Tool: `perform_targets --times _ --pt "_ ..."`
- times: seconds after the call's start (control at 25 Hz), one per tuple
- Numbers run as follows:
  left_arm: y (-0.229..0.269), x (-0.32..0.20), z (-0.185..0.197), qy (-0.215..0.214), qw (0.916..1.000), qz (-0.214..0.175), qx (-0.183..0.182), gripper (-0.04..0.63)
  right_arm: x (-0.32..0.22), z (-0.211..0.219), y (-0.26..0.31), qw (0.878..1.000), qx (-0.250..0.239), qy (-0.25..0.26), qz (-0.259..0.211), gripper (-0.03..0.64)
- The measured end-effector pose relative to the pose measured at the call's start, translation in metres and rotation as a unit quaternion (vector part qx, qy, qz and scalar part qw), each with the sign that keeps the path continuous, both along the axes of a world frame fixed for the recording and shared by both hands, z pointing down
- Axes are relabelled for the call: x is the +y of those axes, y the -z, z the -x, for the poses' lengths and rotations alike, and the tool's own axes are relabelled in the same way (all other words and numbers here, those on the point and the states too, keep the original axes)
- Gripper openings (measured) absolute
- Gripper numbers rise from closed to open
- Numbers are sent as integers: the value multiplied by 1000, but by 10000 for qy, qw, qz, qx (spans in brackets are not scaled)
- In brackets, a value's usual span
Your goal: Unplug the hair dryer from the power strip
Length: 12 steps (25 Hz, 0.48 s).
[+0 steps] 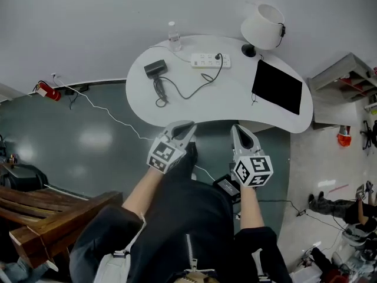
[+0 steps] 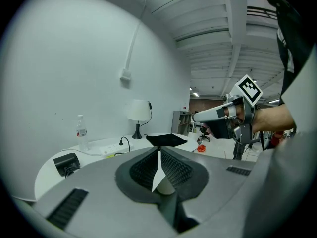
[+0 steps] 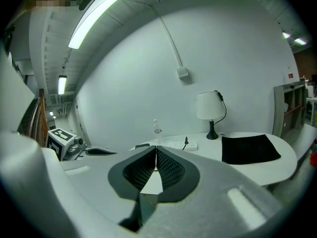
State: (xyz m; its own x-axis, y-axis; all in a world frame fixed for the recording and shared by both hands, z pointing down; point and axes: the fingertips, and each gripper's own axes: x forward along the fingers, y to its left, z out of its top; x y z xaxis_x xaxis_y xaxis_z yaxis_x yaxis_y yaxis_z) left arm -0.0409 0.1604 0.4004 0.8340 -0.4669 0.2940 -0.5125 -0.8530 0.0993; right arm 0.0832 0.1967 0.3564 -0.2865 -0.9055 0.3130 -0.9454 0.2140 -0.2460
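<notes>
Two grippers here, both shut tight with nothing between the jaws. The left gripper (image 1: 186, 127) and right gripper (image 1: 238, 130) hang side by side just off the near edge of the white table (image 1: 235, 108), tips aimed at it. To me that reads as the approach, with nothing on the task done yet; closed jaws make sense while there's nothing in reach to grab. The power strip (image 1: 207, 61) lies along the far edge, around the middle. The hair dryer (image 1: 155, 69), that small black lump, sits nearer the far left edge, well apart from both grippers. Its cord (image 1: 188, 93) loops out toward the near edge, then curls back to the black plug (image 1: 219, 56), which sits in the strip's right end, so it's plugged in. The cord lies slack, so nothing is tugging on the plug. A water bottle (image 1: 174, 36) stands at the far edge just behind the strip's left end. A lamp (image 1: 263, 25) is at the far right corner, and a black mat (image 1: 277, 87) covers the right end. My guess is one gripper opens for the plug while the other pins the strip down, otherwise that light strip probably lifts along with it.
</notes>
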Motion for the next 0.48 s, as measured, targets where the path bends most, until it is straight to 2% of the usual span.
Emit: perform_targets --times 0.48 --pt "-13 -113 -44 -228 9994 227 -96 26 -109 -44 -12 9995 142 -92 252 5"
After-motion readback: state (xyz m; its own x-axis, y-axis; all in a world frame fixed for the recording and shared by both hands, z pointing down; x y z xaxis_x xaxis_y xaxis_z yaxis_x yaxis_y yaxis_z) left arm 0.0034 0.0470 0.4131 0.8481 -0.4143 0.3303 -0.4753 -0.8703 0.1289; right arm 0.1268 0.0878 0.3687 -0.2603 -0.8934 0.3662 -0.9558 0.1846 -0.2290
